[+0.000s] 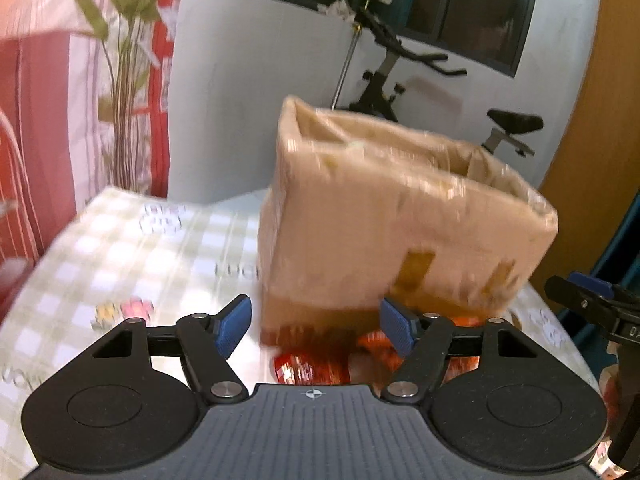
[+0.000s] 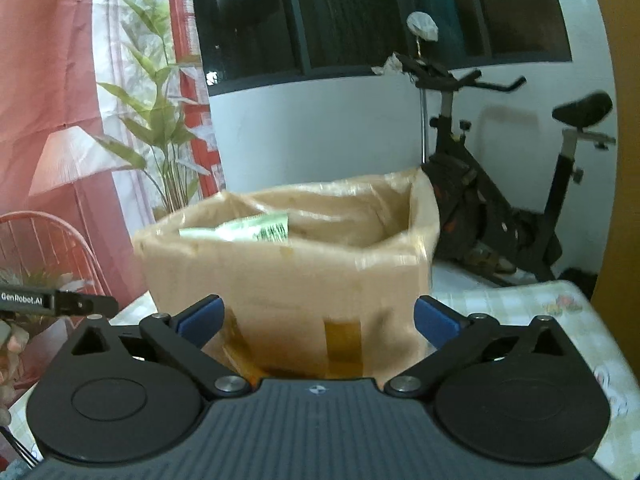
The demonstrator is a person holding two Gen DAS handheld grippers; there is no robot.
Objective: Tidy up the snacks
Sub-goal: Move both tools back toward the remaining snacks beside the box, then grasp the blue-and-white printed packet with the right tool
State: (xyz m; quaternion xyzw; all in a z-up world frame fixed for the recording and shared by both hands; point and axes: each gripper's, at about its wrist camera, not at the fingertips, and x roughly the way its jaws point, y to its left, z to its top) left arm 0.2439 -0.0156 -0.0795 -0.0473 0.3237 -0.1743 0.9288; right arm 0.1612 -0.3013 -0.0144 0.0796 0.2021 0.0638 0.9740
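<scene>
left claw apart, empty | right claw apart, empty | cardboard box near table edge

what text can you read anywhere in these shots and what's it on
"GenRobot.AI" on the left tool's black side, at the right wrist view's left edge.
"LUC...", pale and cut off by the cardboard box, on the checked tablecloth.
Dark characters on the green packet in the box: too blurred to read.
White letters on the right tool at the left wrist view's right edge: cut off, unreadable.
</scene>
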